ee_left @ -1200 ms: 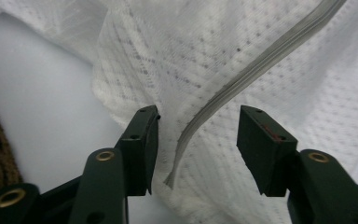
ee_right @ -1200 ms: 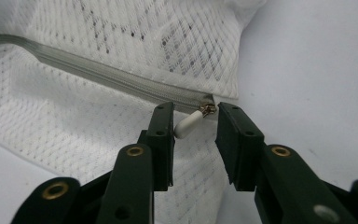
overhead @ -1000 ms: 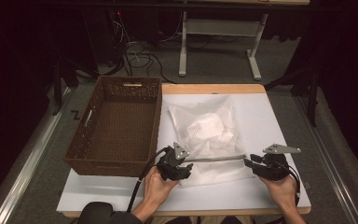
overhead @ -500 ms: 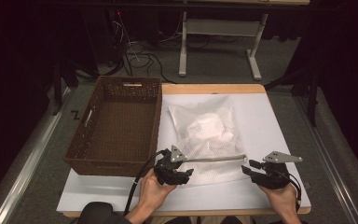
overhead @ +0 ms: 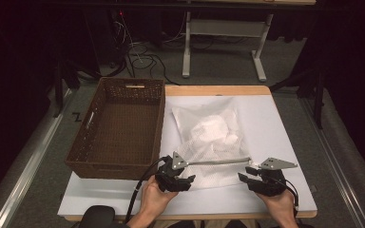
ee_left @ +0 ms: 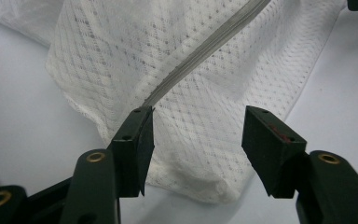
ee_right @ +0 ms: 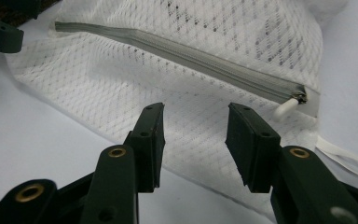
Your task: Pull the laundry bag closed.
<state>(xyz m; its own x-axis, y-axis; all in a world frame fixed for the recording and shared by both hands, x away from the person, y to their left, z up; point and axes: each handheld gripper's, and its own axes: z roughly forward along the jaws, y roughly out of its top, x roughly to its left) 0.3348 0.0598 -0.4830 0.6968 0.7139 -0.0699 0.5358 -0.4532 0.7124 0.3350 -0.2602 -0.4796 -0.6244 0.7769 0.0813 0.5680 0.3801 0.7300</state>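
A white mesh bag [overhead: 209,142] lies on the surface [overhead: 285,123] just right of the basket [overhead: 119,128], its grey zip [ee_right: 186,56] closed with the pull [ee_right: 286,108] at one end. The left hand-held gripper [ee_left: 196,140] sits at the bag's near left corner, jaws apart around the mesh, not pressing it. The right hand-held gripper [ee_right: 195,140], jaws just opened wide and holding nothing, hovers at the bag's near edge beside the pull

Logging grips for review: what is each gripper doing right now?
Left gripper: open, jaws astride the mesh bag, pressing nothing.
Right gripper: open, just widened, empty above the bag.
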